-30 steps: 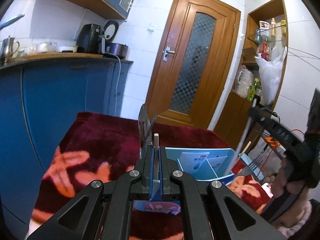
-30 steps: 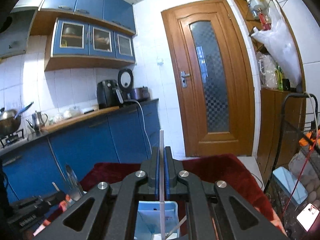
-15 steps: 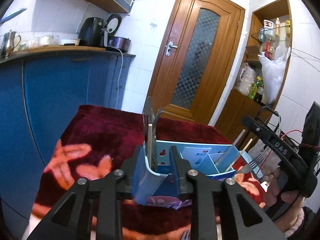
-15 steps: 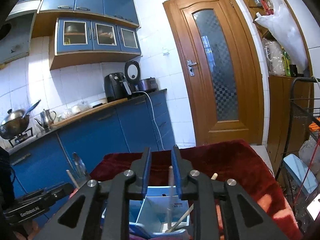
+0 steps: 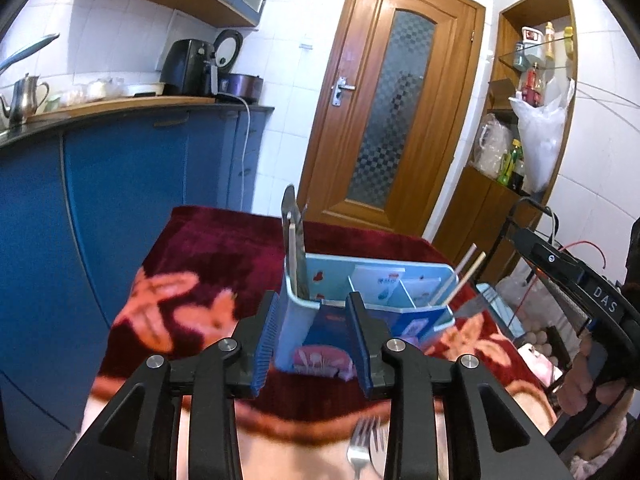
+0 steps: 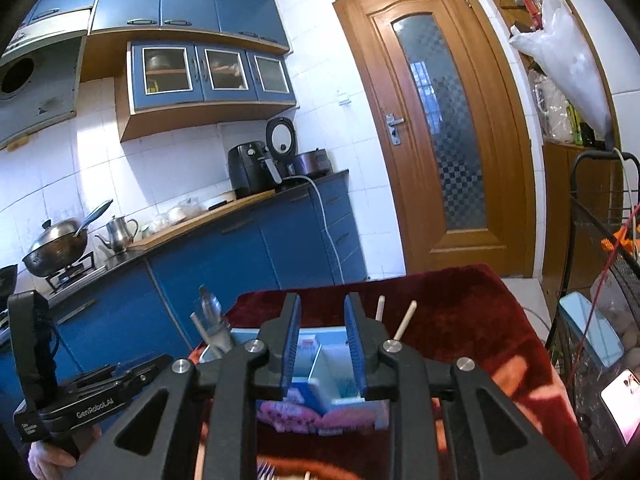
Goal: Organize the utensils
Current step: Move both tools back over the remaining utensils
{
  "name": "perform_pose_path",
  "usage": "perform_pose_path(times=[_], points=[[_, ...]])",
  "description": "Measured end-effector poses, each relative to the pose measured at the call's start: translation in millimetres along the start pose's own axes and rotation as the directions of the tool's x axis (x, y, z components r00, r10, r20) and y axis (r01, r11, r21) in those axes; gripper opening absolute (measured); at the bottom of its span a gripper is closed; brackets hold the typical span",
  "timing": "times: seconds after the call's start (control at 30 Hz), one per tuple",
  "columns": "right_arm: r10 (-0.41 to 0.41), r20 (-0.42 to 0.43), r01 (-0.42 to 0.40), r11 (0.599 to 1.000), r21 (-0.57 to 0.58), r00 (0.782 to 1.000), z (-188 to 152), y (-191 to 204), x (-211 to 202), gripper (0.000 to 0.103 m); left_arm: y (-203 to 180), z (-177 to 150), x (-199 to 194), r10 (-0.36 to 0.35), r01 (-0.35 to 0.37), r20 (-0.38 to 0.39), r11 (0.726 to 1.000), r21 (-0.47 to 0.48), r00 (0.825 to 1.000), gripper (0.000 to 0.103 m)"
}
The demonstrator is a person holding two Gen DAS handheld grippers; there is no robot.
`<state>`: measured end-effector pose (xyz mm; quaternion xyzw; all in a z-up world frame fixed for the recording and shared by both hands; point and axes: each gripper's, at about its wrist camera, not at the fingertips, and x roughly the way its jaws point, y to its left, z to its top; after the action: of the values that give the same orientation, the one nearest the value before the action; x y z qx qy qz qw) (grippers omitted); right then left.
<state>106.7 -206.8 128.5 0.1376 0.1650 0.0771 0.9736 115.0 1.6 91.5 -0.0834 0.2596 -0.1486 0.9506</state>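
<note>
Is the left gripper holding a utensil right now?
No; the left gripper is open and holds nothing, with the blue organizer beyond it.

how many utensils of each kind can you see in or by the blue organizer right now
Chopsticks: 3, two leaning in the right compartment of the organizer, one in the left
Metal spoons or ladles: about 2, overlapping in the left compartment
Forks: 1, lying on the table in front
Total: about 6
</note>
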Motion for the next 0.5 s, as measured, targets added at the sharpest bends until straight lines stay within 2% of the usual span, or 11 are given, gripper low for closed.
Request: perform_pose_path(times=[0.3,0.5], points=[[-0.006,-0.103,0.006,1.0,0.007,0.995,-24,5,-19,0.026,4,-22,-22,0.032,-0.034,-0.072,0.999,-0.023,0.997,0.035],[-0.018,-0.182,0.015,1.0,-0.016,0.983,-44,9,-30,0.029,3,-40,-33,0.047,-0.048,-0.112,0.999,-0.012,0.993,0.035]])
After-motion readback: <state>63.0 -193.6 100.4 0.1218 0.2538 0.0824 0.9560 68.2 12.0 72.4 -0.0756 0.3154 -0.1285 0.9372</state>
